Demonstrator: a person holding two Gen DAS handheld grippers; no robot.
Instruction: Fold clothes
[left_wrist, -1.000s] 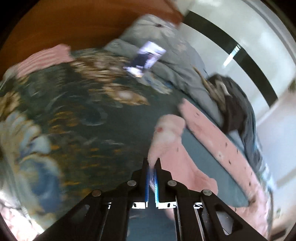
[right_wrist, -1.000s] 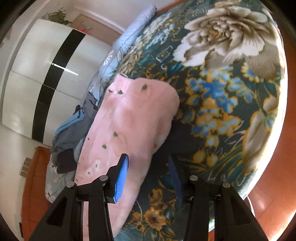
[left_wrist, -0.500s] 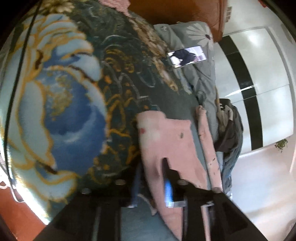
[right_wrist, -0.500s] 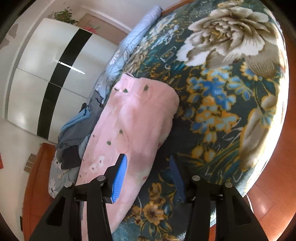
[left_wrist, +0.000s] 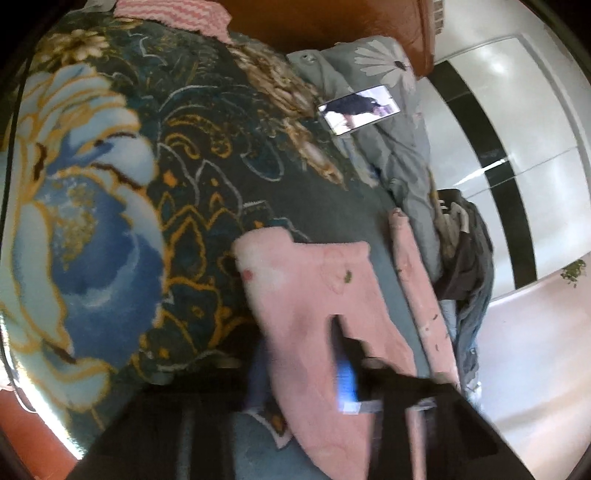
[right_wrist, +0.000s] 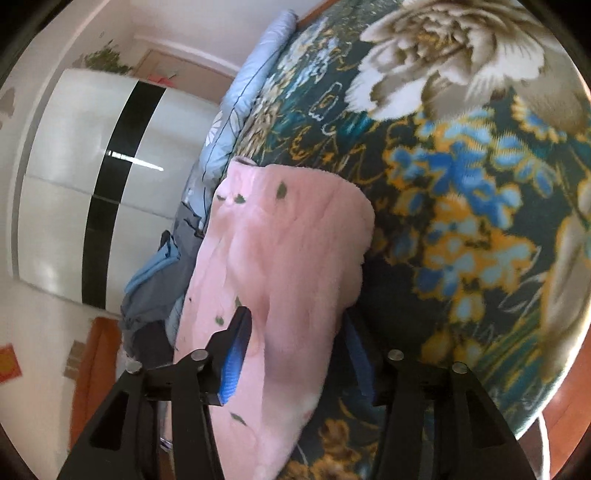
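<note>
Pink fleece, soft and napped, lies spread on the bed: the pink garment (right_wrist: 280, 258) is dotted with small dark green leaf marks and has a rounded, folded edge at its far end. It rests on a plush floral blanket (right_wrist: 461, 206), dark teal with large cream, blue and orange blooms.

My right tool (right_wrist: 295, 354) has its two black fingers spread apart, blue ribbed pads facing inward, with a raised ridge of the fleece running up between them; neither pad presses it. My left tool (left_wrist: 303, 369) is blurred, but its fingers also stand apart, straddling a lobe of the same garment (left_wrist: 314, 295), which here looks flat and irregular in outline, with a narrow strip of pink lying separately to the right. I cannot tell whether the left pads touch the cloth.

Beyond the garment, a grey-blue quilt (left_wrist: 391, 122) with a printed daisy bunches along the bed's far side, and a phone (left_wrist: 358, 109) with a lit screen lies on it. A heap of dark clothes (left_wrist: 465, 258) slumps beside the quilt. A glossy white wardrobe (right_wrist: 74, 184) with a black vertical band stands behind. A pink-and-white striped knit (left_wrist: 173, 14) sits at the blanket's top corner.
</note>
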